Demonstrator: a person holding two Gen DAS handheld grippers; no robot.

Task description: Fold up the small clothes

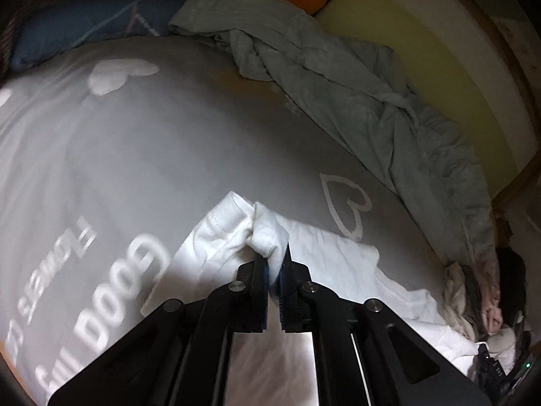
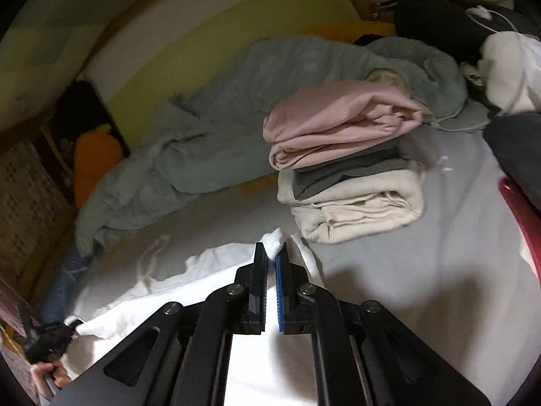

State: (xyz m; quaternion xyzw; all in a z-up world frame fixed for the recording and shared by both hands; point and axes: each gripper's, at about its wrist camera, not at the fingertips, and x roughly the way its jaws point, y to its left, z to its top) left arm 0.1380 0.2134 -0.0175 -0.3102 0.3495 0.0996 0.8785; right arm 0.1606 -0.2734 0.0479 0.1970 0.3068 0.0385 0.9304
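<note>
My left hand-held gripper (image 1: 274,264) was clamped on a bunched corner of the white garment (image 1: 324,257), and my right hand-held gripper (image 2: 274,260) was clamped on another bunched corner of the same white garment (image 2: 175,280). Both pairs of jaws stood nearly together, with only a wad of cloth between them. The garment hung between the two holds, and the rest of it lay across the grey bed sheet (image 1: 175,142) in front of me.

I judged the cloth light, thin and wholly limp: it sagged and creased wherever it was not held, and it offered no stiffness to push against. It looked like soft cotton, not slippery, so a pinch should hold. The hold in the left view sat beside a stitched hem, which I judged the firmest place to grip.

A stack of folded clothes (image 2: 348,176) lay near on the bed, well apart from the crumpled grey-green blanket (image 1: 365,101).
</note>
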